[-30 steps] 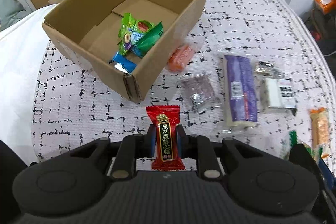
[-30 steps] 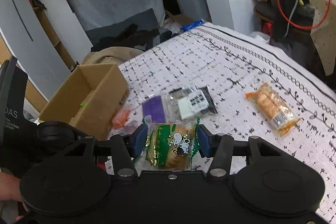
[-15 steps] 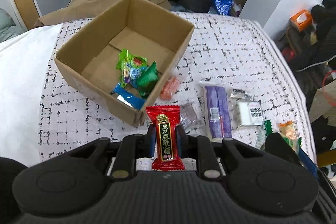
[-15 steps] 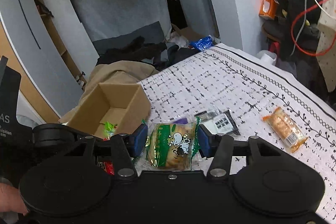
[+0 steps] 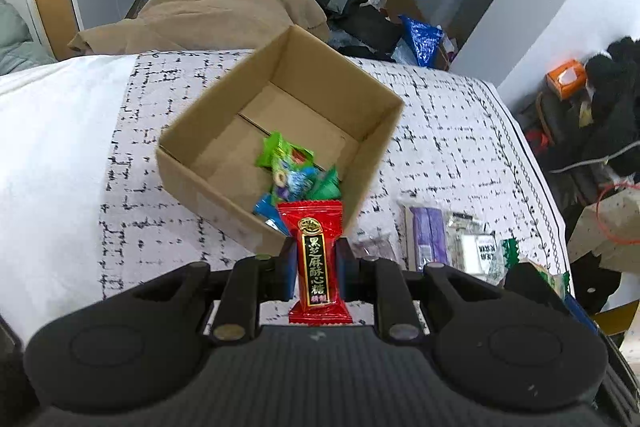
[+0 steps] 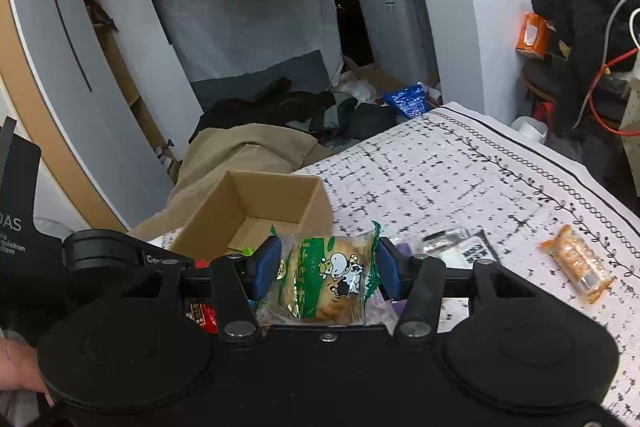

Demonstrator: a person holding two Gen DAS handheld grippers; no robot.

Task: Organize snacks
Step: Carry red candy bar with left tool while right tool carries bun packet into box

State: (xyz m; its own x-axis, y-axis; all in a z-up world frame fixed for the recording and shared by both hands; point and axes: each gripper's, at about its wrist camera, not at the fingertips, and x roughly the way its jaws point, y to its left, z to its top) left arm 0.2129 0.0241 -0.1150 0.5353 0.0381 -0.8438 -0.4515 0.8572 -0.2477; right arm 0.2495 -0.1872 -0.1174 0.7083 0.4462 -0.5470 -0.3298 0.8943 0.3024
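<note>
My left gripper [image 5: 314, 261] is shut on a red candy packet [image 5: 317, 259], held high above the bed in front of the open cardboard box [image 5: 208, 135]. Green and blue snack packets [image 5: 294, 173] lie inside the box. My right gripper [image 6: 326, 269] is shut on a green cow-print bread packet [image 6: 330, 273], raised to the right of the box [image 6: 264, 203]. The left gripper's body [image 6: 100, 259] shows at the left of the right wrist view.
On the patterned bedspread [image 5: 440, 131] right of the box lie a purple packet [image 5: 428, 233], a black-and-white packet [image 5: 478, 247] and a clear wrapped snack [image 5: 374, 247]. An orange snack [image 6: 578, 263] lies far right. A white pillow [image 5: 52, 155] is left of the box.
Both grippers rose and pulled back with their packets still held. The box and bed now look smaller and lower in both views.
</note>
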